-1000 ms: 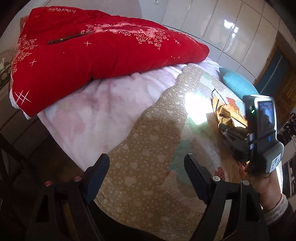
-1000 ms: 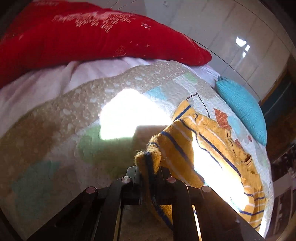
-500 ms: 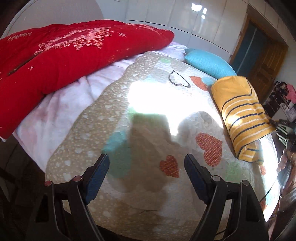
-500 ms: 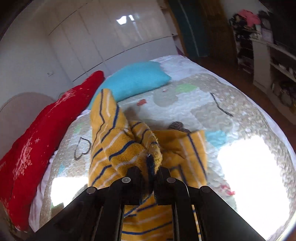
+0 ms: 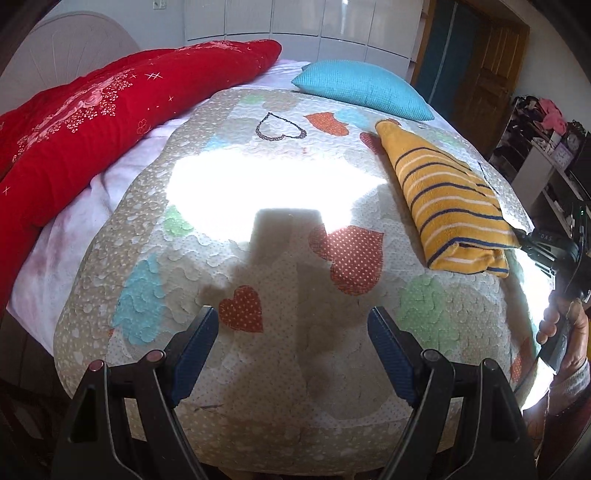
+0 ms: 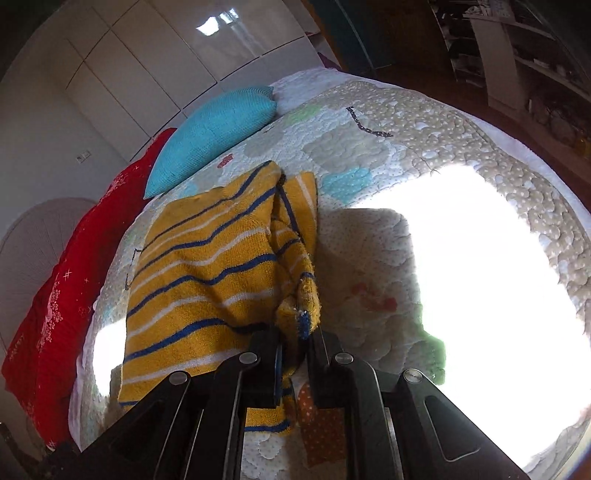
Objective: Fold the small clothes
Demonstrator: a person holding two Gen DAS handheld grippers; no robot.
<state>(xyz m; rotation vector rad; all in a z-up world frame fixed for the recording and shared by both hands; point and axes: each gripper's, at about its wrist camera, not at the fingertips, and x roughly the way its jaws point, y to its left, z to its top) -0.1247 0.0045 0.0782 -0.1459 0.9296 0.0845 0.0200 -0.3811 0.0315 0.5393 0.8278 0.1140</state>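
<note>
One garment on show: yellow striped sweater (image 5: pixel 448 201), folded into narrow bundle at far right of quilt (image 5: pixel 280 266), just near teal pillow (image 5: pixel 362 90). I judge main folds done; what's left is release, maybe tidying edge. My right gripper (image 6: pixel 295 341) low at sweater's near end, jaws clamped on bunched corner. My left gripper (image 5: pixel 291 338) hovers over near middle of quilt, wide, holding nothing, well apart from sweater.

Glossy white wardrobe doors (image 5: pixel 332 22), wooden door (image 5: pixel 491 70), cluttered shelves (image 5: pixel 546 147), sunlit heart-patterned quilt (image 5: pixel 280 266).
</note>
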